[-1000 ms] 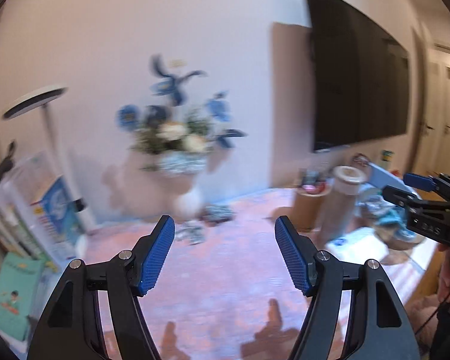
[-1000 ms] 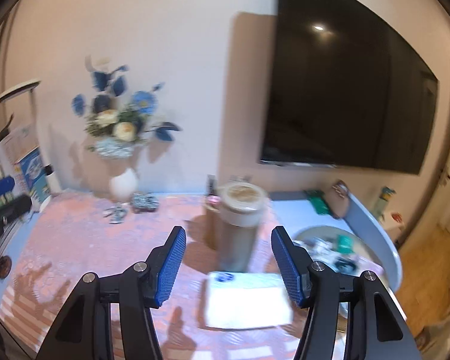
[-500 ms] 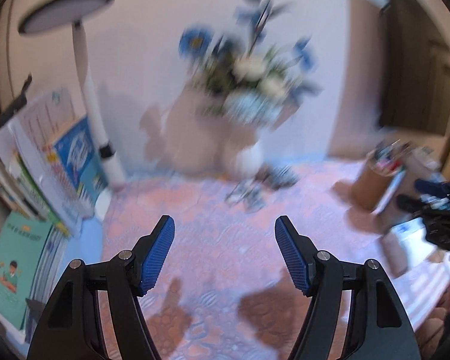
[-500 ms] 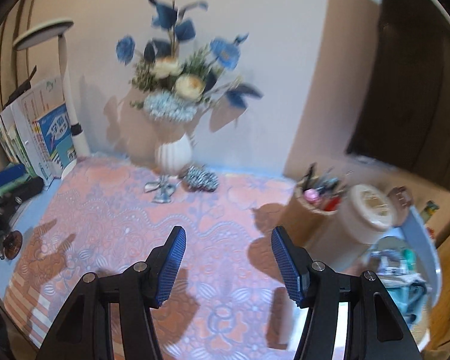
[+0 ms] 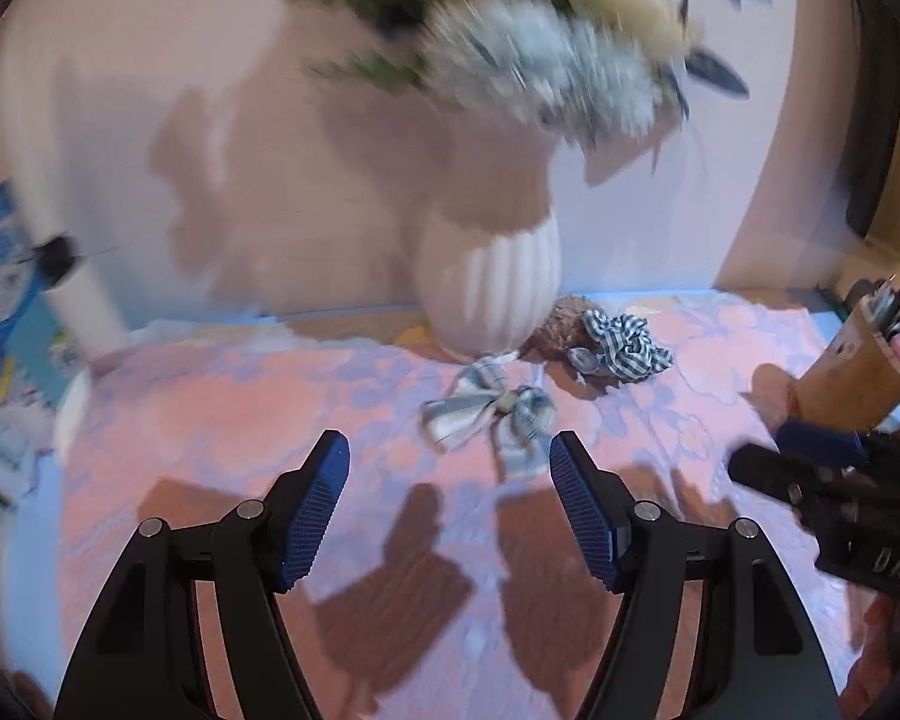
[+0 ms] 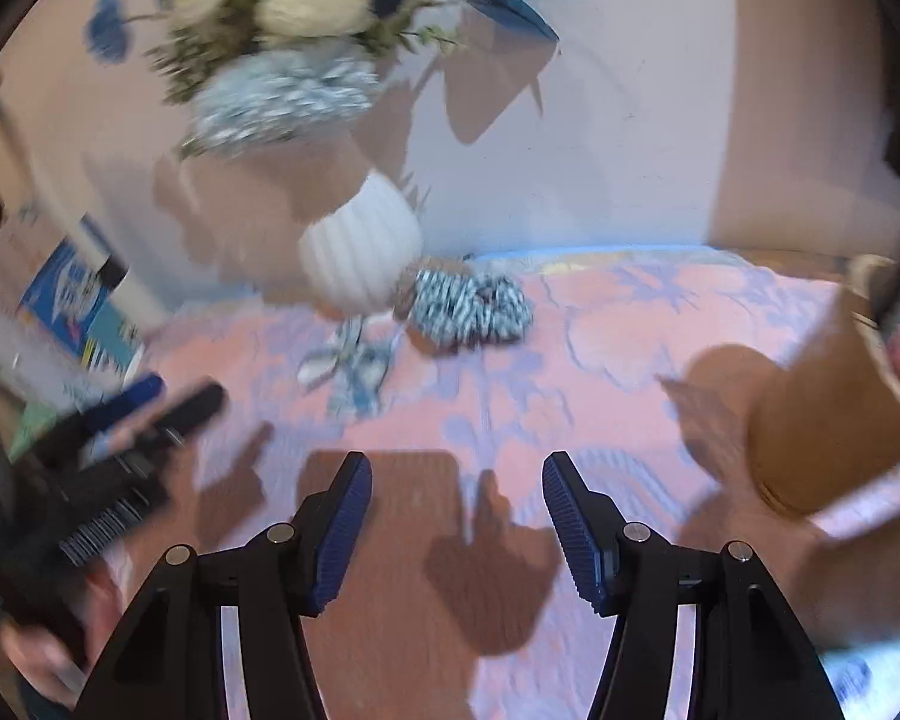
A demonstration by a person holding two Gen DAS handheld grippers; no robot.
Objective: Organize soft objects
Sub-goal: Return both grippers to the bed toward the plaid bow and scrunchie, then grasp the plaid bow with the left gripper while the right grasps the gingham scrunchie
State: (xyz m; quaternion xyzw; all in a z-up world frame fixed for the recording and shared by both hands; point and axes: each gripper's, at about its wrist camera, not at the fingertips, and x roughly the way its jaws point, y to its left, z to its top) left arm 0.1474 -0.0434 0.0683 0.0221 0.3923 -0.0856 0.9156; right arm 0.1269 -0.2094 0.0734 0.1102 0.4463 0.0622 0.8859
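The left hand-held gripper (image 5: 450, 510) hangs over the table (image 5: 210, 420), which wears a pink cloth with a pale lilac flower pattern, its blue ribbed pads spread wide with nothing between them; the right hand-held gripper (image 6: 456, 516) is likewise spread and empty, above the same cloth; in the left wrist view the right one shows at 3 o'clock, and in the right wrist view the left one shows at 9 o'clock, blurred. A pale blue-and-white checked fabric bow (image 5: 489, 414) lies flat on the cloth just past the left pads, toward 12 o'clock; a dark navy-and-white gingham scrunchie (image 5: 624, 345) rests beyond it at about 1 o'clock, just beside the foot of a white ribbed ceramic vase (image 5: 489, 288) that holds blue, cream and grey flowers (image 5: 540, 54); a brown fuzzy lump sits between vase and scrunchie, too blurred to name. From the right wrist, the scrunchie (image 6: 468, 303) is at 12 o'clock and the bow (image 6: 354, 369) at 11 o'clock, both well apart from the pads. A brown cylindrical pen holder (image 6: 834, 408) stands at 3 o'clock.
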